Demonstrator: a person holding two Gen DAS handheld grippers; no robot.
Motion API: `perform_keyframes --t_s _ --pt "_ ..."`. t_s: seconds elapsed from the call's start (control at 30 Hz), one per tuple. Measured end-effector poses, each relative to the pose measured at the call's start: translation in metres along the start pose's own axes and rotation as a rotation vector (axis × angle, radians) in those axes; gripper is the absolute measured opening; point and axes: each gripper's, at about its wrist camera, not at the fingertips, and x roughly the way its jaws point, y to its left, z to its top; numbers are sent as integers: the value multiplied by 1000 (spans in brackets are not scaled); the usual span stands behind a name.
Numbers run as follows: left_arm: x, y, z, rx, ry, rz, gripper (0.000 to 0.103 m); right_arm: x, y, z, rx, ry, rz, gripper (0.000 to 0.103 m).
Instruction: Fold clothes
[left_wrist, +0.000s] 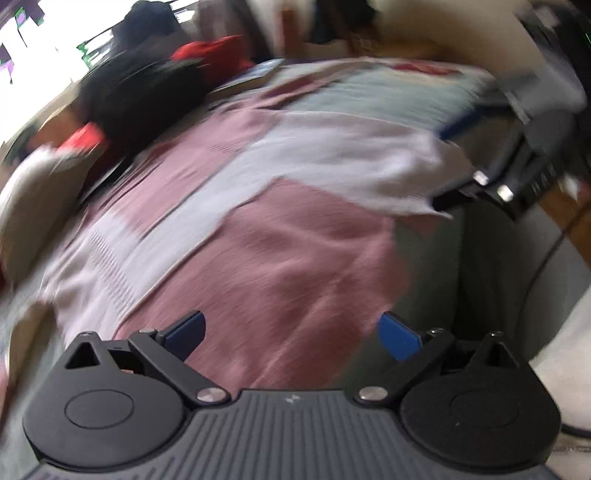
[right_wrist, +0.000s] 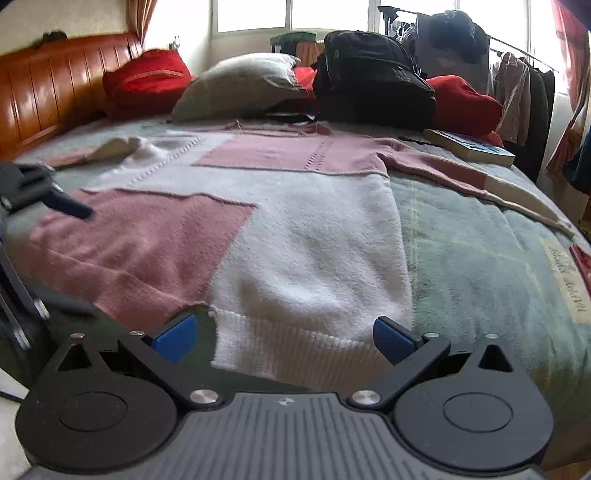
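- Plainly, the pink-and-white sweater (right_wrist: 280, 221) lay spread flat on the bed (right_wrist: 480, 258), its ribbed hem (right_wrist: 295, 350) nearest the right gripper (right_wrist: 286, 338).
- Both claws were wide open and held nothing; the left gripper (left_wrist: 291, 334) hovered over the pink panel.
- The knit looked soft, light and floppy, likely to sag and stretch.
- A pinch at the hem corners or the shoulders seemed best.

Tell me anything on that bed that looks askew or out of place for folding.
The sweater lies flat, but its left sleeve is bunched up near the shoulder, while the right sleeve stretches out straight. A book and a black backpack crowd the far edge. Both grippers are open, holding nothing.
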Motion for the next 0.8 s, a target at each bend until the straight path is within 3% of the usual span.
perform_keyframes --t_s 0.1,0.2,0.33,0.43,0.5,0.57,0.6,0.67,0.8 --pt "16 -21 4 128 25 44 100 -7 1 -4 7 -20 20 103" --pt "22 -21 10 141 22 104 100 -16 3 -9 -12 -33 18 103" --pt "7 8 22 -36 -47 126 100 -25 8 -16 -54 -53 30 103" --pt "6 24 25 -109 -50 140 100 -24 15 -17 -96 -72 50 103" --pt "7 30 25 -136 -50 140 100 -19 23 -14 -127 -77 64 96" --pt "7 30 23 -142 -50 139 100 -15 31 -11 -156 -77 91 78" --pt "6 30 23 -141 -52 141 100 -13 36 -9 -167 -76 109 74" --pt "5 32 21 -152 -54 140 100 -11 40 -6 -166 -74 184 60" --pt "5 36 17 -180 -66 131 100 8 42 -5 -94 -16 337 47"
